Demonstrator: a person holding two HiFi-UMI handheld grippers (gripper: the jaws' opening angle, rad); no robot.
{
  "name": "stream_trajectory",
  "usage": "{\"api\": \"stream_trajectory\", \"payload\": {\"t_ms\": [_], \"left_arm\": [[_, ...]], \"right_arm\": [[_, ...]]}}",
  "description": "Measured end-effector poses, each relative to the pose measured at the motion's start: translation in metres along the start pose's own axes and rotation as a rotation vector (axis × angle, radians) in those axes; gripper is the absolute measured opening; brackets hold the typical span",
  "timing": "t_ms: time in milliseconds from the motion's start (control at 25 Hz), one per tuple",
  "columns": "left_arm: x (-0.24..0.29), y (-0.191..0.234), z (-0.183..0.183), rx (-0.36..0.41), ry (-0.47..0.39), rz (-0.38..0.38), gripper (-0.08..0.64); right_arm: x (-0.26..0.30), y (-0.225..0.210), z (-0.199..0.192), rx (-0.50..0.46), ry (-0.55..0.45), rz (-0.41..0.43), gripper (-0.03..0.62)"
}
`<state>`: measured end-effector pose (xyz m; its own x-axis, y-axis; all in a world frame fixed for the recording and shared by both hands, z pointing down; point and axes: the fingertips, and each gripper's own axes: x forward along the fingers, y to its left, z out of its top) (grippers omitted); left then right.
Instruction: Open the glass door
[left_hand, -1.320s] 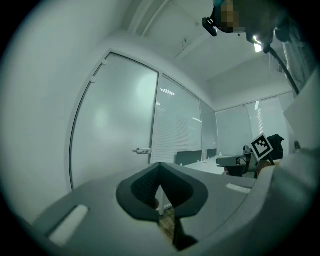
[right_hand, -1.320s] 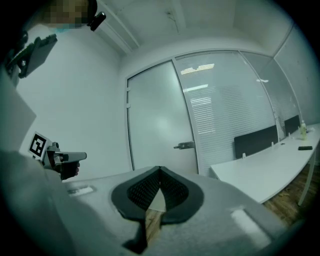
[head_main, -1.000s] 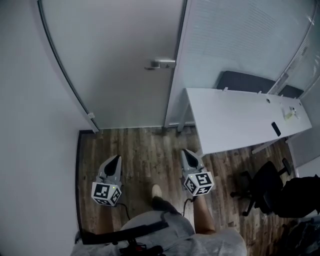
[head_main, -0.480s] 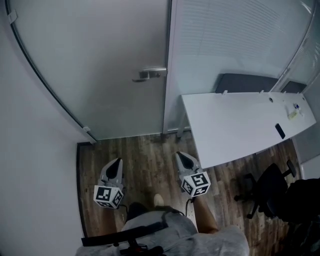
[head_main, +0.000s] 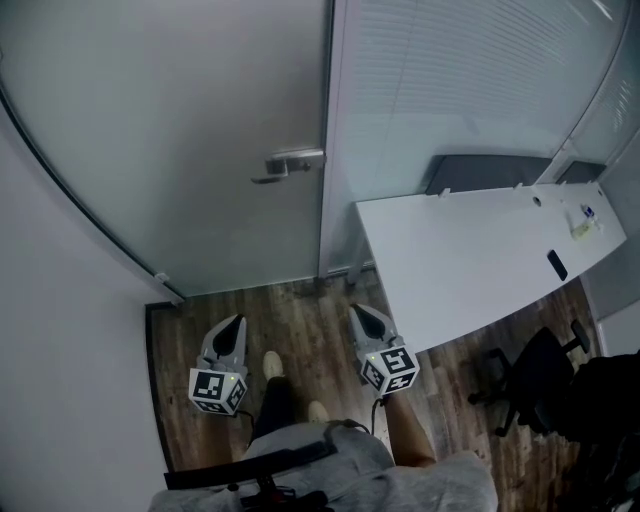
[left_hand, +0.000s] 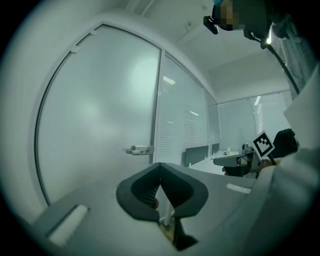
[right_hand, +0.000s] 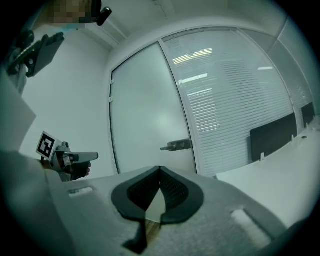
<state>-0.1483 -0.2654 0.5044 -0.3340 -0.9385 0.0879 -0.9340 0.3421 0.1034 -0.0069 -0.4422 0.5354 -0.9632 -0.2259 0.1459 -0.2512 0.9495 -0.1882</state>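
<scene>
Head view looks down on the left claw and the right claw, both held low over the dark wood-plank floor. Each has its jaws pressed together on nothing. The person's pale shoe is between them. Just right of the right claw runs a long white counter. Ahead of both claws, well apart from either tip, stands the tall frosted glass door, shut in its frame. Its brushed-metal lever handle sits above and ahead, nearer the right claw's line. I judge the pane heavy, stiff, slick-faced and breakable, so the lever is where to take hold. No brand or lettering is legible, only the black-and-white square markers on the claws' cubes.
</scene>
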Motion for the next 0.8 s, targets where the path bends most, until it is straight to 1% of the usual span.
{"api": "stream_trajectory", "payload": {"t_ms": [160,360,680,800], "left_arm": [[0.038,0.023,0.003,0.001,-0.001,-0.058,0.004],[0.082,0.051,0.016,0.015,0.007,-0.133,0.004],[0.156,0.092,0.024,0.142,0.028,-0.216,0.005],[0.186,0.103,0.025,0.212,0.036,-0.242,0.005]], "right_arm": [[0.024,-0.006,0.008,0.002,-0.026,-0.045,0.002],[0.053,-0.007,0.016,0.009,-0.027,-0.095,0.002],[0.084,-0.019,0.021,0.027,-0.05,-0.207,0.003],[0.09,-0.026,0.023,0.025,-0.054,-0.252,0.002]]}}
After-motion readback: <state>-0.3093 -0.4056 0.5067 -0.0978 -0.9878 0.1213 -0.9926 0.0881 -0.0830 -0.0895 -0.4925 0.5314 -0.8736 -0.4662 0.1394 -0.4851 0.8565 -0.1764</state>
